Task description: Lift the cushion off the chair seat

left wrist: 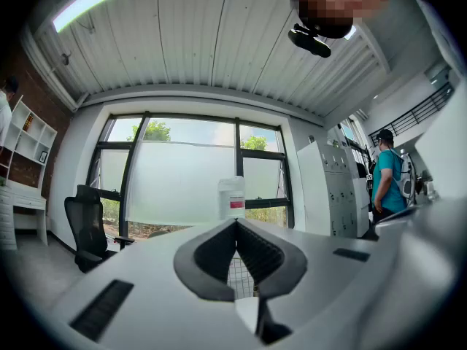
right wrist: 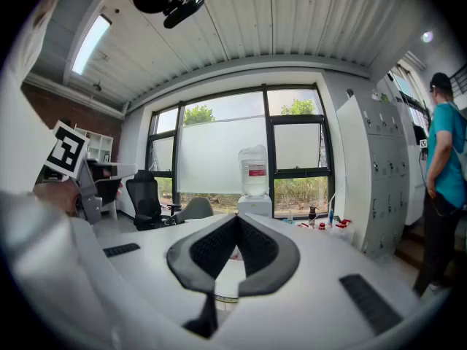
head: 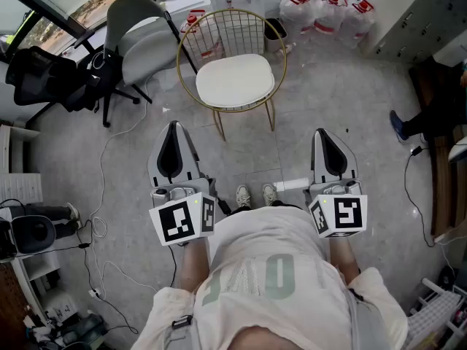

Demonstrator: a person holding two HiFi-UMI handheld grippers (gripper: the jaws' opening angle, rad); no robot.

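Both tongs are hovering close to the body, left gripper (head: 174,128) and right gripper (head: 324,134) each pinching shut on nothing; further ahead the white cushion (head: 235,80) is lying untouched on the wire chair (head: 230,31), so approaching, gripping and lifting are all waiting

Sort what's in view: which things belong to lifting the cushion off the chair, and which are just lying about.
Job:
cushion
wire chair
left gripper, shut, empty
right gripper, shut, empty

Lying about:
grey chair
black office chair
water jugs
floor cable
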